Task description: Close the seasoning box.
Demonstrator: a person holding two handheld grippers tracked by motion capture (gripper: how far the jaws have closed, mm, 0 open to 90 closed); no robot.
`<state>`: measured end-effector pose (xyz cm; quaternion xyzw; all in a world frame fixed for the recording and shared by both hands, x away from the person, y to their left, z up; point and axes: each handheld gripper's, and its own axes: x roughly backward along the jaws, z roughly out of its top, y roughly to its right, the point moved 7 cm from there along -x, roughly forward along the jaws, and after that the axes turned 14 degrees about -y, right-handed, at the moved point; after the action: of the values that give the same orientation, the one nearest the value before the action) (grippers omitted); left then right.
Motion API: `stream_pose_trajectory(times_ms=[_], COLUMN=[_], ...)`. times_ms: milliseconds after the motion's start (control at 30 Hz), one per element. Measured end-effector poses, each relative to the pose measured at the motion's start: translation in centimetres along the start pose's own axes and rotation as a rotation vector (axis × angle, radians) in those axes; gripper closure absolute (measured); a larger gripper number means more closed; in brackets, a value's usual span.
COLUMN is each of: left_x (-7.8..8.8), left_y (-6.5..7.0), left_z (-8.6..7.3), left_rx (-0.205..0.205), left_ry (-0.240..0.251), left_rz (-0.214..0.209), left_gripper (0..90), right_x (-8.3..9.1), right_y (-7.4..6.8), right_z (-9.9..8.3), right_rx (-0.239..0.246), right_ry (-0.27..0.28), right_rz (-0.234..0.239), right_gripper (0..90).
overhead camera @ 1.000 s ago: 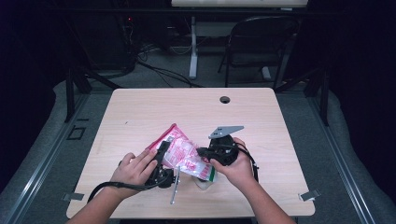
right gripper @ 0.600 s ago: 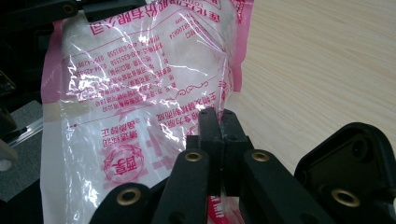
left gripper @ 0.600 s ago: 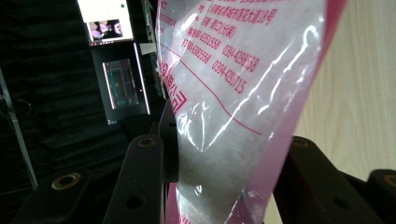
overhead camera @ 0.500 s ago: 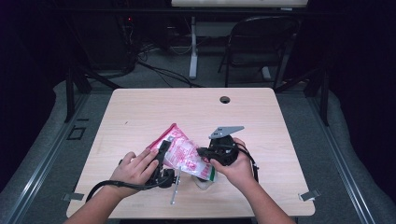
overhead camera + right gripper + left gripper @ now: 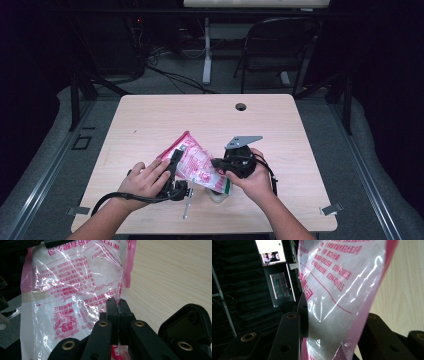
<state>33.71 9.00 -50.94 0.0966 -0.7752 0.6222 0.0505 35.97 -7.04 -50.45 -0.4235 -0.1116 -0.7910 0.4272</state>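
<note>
I had the pink and clear plastic bag (image 5: 196,164) lifted off the table (image 5: 150,120) between my two grippers, with the left gripper (image 5: 174,167) clamped around its bulging middle, the jaws standing partly apart and the bag (image 5: 342,290) filling the gap between them and rising up beyond the fingertips. My right gripper (image 5: 116,302) had its jaws pressed fully together, pinching a thin edge of the bag (image 5: 72,290), whose printed face spread out ahead of and to the left of those fingertips. A small metal tool (image 5: 187,204) lay on the table just below the bag, between my hands.
</note>
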Motion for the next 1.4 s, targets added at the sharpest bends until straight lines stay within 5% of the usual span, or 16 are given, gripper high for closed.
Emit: stream_pose_trajectory(times_ms=[467,1400], left_x=[0.0,-0.1], left_y=[-0.1,0.3], left_z=[0.2,0.3], left_rx=[-0.01,0.0], left_ry=[-0.004,-0.005], left_rz=[0.023,0.03], left_gripper=[67.4,67.8], right_x=[-0.1,-0.5], right_y=[0.2,0.3], right_z=[-0.9,-1.4], right_rx=[-0.013,-0.009], right_ry=[-0.024,-0.026], right_rz=[0.017,-0.009], right_gripper=[84.7,90.0])
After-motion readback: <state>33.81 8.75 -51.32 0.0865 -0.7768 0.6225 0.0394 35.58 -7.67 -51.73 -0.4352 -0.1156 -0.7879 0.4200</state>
